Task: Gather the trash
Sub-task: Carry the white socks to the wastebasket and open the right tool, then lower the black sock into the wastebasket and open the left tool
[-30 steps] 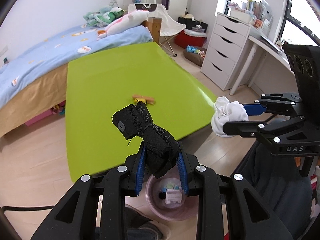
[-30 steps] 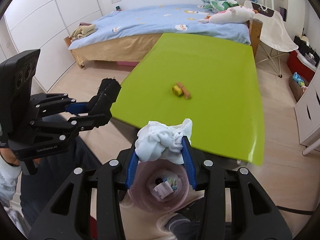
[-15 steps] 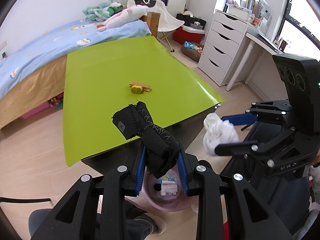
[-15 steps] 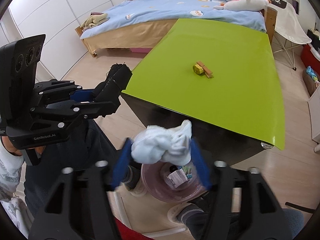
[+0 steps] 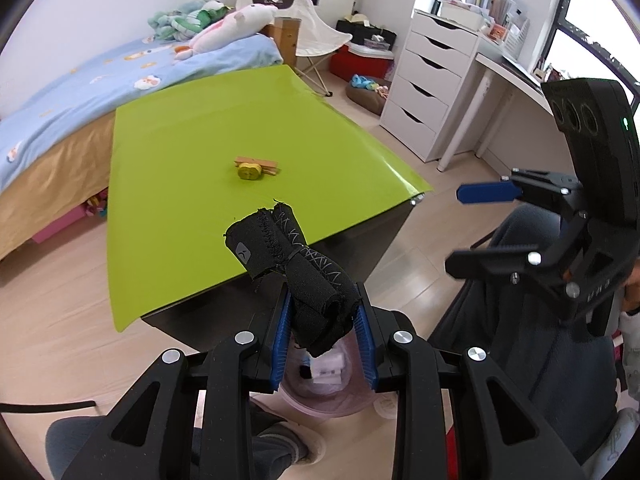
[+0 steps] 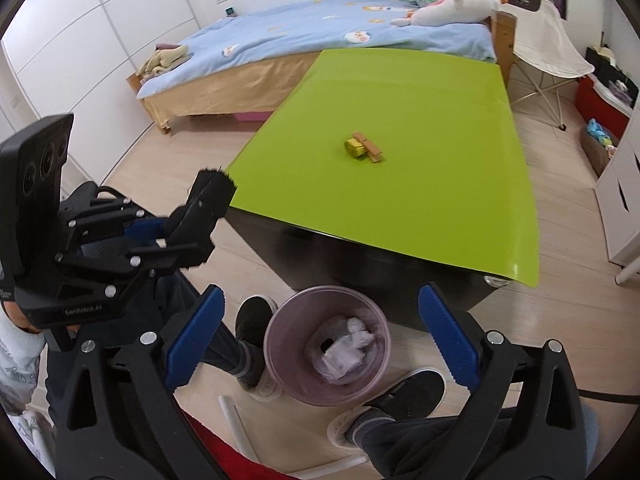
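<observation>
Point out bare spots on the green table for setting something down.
The green table is bare nearly everywhere: the whole stretch toward the bed, both side margins, and the near edge above the bin. Only the centre is taken, by the yellow roll and wooden clip.

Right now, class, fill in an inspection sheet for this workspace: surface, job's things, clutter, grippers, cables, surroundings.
Surface: green table, glossy, bare except for two small items near the middle.
Job's things: black cloth in the left gripper; pink bin on the floor, white wad and other scraps inside; yellow roll touching a wooden clip on the table.
Clutter: nothing seen beyond those two items.
Grippers: left gripper shut on the black cloth above the bin; right gripper open, empty, over the bin.
Cables: black cable on the floor.
Surroundings: bed with a plush, drawers, folding chair.
</observation>
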`<action>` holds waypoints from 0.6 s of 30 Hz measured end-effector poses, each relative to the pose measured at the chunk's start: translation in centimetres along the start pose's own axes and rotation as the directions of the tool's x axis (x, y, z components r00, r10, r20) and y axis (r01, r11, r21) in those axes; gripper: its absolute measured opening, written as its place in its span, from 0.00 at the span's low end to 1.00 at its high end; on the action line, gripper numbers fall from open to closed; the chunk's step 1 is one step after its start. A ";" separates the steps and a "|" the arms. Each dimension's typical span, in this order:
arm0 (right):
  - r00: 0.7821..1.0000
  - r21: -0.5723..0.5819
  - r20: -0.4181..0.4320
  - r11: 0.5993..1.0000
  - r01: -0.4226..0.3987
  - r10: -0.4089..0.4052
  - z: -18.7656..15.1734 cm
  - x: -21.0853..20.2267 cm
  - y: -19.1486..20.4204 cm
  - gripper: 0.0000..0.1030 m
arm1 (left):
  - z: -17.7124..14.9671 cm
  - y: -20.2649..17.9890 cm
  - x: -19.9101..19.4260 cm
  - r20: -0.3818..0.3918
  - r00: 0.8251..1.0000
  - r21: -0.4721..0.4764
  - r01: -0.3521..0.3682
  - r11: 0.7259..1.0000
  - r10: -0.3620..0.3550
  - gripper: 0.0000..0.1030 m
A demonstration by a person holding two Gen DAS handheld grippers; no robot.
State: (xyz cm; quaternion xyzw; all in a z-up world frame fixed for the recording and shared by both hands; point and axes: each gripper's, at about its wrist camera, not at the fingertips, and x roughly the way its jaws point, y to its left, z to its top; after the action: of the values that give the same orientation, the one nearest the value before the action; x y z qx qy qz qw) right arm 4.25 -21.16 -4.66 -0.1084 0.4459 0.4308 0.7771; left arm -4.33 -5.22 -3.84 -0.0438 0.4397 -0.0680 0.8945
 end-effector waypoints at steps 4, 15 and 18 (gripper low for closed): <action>1.000 0.014 0.010 1.000 0.007 -0.007 -0.1 -0.4 -0.6 0.93 | -0.1 -0.7 0.3 -0.012 1.000 0.017 0.018 1.000 -0.018 0.29; 0.999 0.039 0.030 0.999 0.017 -0.019 0.0 -1.4 -1.8 0.94 | -0.3 -1.3 1.1 -0.031 0.997 0.030 0.065 0.997 -0.064 0.68; 0.999 0.041 0.032 0.999 0.019 -0.020 0.1 -1.4 -1.8 0.94 | -0.2 -1.1 1.1 -0.018 0.998 0.012 0.062 0.998 -0.061 0.84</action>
State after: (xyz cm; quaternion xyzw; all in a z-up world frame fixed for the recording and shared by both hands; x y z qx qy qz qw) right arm 5.36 -23.04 -3.91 -0.0901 0.4409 0.4159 0.7903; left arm -3.90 -6.46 -4.68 -0.0510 0.4456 -0.0986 0.8883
